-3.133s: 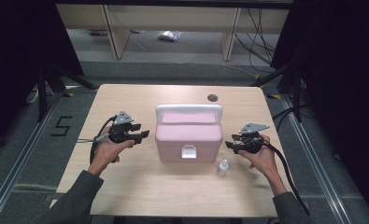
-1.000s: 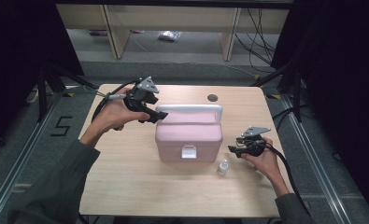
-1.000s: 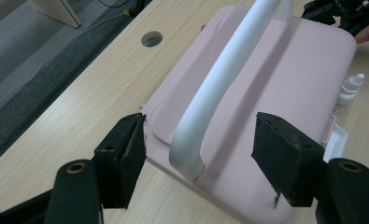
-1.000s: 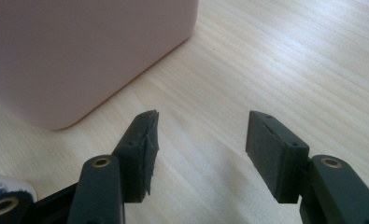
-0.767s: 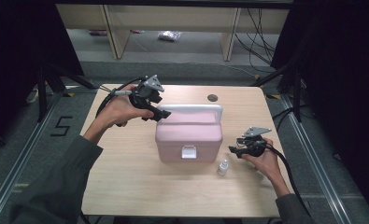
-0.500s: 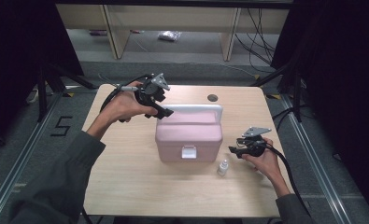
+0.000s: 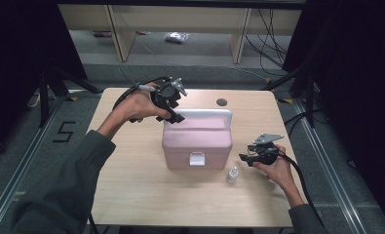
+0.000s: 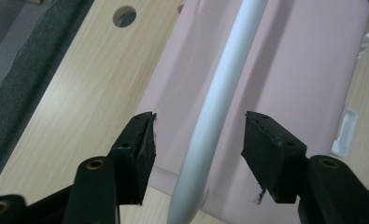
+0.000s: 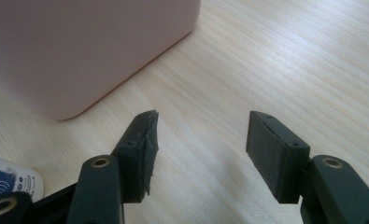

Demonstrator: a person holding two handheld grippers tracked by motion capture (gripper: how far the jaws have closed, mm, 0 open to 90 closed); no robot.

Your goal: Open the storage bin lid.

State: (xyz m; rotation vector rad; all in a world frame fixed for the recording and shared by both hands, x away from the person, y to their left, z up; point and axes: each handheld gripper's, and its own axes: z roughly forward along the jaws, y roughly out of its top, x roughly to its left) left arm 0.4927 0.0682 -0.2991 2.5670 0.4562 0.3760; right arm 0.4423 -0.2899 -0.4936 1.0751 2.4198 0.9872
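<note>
we hold our left gripper [image 7: 176,117] over the left end of the white handle [image 7: 204,113] that stands up on the pink box [image 7: 196,141]. in the left gripper view the handle [image 8: 219,98] runs up between the two black pads [image 8: 140,154], with a clear gap on each side, so nothing is pinched; the jaws have just been closing around it but they do not press on it. the box lid [image 8: 285,70] lies flat behind the handle, and the white latch [image 8: 344,133] shows at its front edge.

the box sits in the middle of the wooden table [image 7: 131,185], its latch [image 7: 196,159] facing us. a small white bottle [image 7: 233,174] stands upright just beside the box's front right corner, apart from it.

our right gripper [image 7: 244,158] rests low near the table to the right of the box, pointing at the box's side. in the right gripper view its jaws are spread with only bare table [image 9: 289,60] between them; the box's corner [image 9: 79,51] is ahead and the bottle [image 9: 9,184] sits at the lower left.
</note>
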